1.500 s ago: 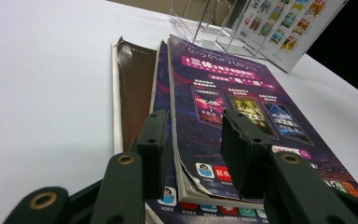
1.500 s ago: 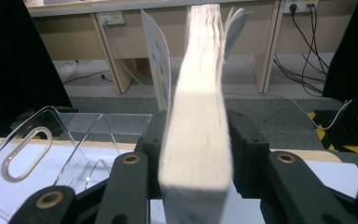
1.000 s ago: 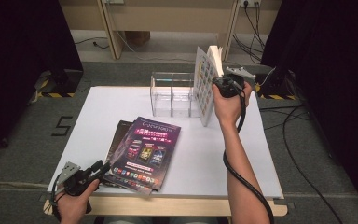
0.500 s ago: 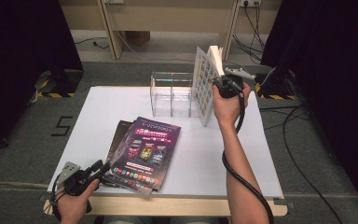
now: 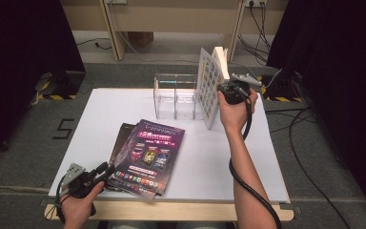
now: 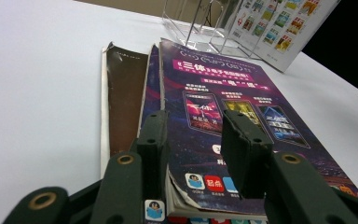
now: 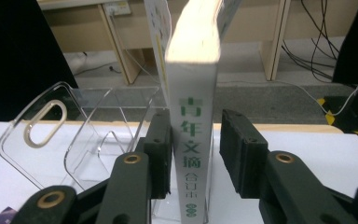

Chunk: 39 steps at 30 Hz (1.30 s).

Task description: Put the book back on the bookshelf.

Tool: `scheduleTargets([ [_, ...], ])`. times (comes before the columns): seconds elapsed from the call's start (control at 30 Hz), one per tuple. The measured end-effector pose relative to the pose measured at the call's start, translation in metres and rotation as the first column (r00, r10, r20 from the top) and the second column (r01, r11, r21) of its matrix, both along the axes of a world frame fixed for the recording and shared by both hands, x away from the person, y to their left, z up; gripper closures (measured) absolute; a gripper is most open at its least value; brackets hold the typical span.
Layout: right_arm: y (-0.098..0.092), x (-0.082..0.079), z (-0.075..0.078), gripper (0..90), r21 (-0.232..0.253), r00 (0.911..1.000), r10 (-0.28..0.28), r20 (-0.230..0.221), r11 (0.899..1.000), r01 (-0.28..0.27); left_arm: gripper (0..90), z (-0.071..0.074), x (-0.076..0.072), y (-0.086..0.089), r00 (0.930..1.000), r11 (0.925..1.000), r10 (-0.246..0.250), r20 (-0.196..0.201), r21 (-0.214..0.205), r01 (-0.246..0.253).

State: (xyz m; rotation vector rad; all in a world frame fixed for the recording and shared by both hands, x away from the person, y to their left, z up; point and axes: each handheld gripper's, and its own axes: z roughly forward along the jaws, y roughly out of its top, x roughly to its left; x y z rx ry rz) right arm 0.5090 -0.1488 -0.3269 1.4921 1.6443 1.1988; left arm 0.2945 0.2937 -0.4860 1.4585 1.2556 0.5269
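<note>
A thick white book (image 5: 209, 86) with a green-lettered spine (image 7: 193, 154) stands upright at the right end of a clear acrylic rack (image 5: 175, 95). My right gripper (image 5: 225, 89) is level behind it with the spine between its jaws (image 7: 196, 126). The jaws have just been opening: the left pad lies against the spine and the right pad stands off it. A purple magazine (image 5: 150, 153) tops a small stack near the front left. My left gripper (image 5: 107, 169) is open over the stack's near corner (image 6: 193, 130), its pads not pressing on the stack.
A brown-covered magazine (image 6: 123, 93) pokes out from under the purple one. The white table (image 5: 219, 162) has bare surface at the right and far left. Cables (image 5: 310, 143) trail on the floor to the right, and wooden furniture legs (image 5: 112, 28) stand behind the table.
</note>
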Motion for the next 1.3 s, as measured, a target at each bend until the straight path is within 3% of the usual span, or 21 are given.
scheduleTargets([
  [0.17,0.007,0.007,-0.001,73.8,-0.048,0.9996,-0.012,-0.024,0.999,0.010,60.8,0.000,0.004,-0.001,1.0000,1.0000,-0.010,0.000,-0.003,0.010],
  [0.43,0.012,0.008,-0.001,73.8,-0.098,1.0000,-0.007,0.007,0.995,0.007,60.9,-0.001,0.004,-0.001,1.0000,1.0000,-0.009,-0.003,-0.002,0.009],
  [0.73,-0.001,-0.005,-0.006,63.6,-0.030,1.0000,0.000,0.006,1.000,0.000,58.0,-0.003,0.005,-0.001,0.9999,1.0000,-0.003,-0.014,-0.004,0.003],
  [1.03,-0.008,-0.020,-0.005,64.0,-0.007,0.9999,0.012,0.005,1.000,-0.012,57.3,-0.003,0.003,-0.004,0.9997,0.9998,-0.015,-0.019,0.009,0.015],
  [1.3,-0.004,-0.029,-0.013,63.9,0.013,0.9998,0.017,0.004,1.000,-0.018,57.0,-0.003,0.004,-0.004,0.9996,0.9998,-0.017,-0.023,0.012,0.018],
])
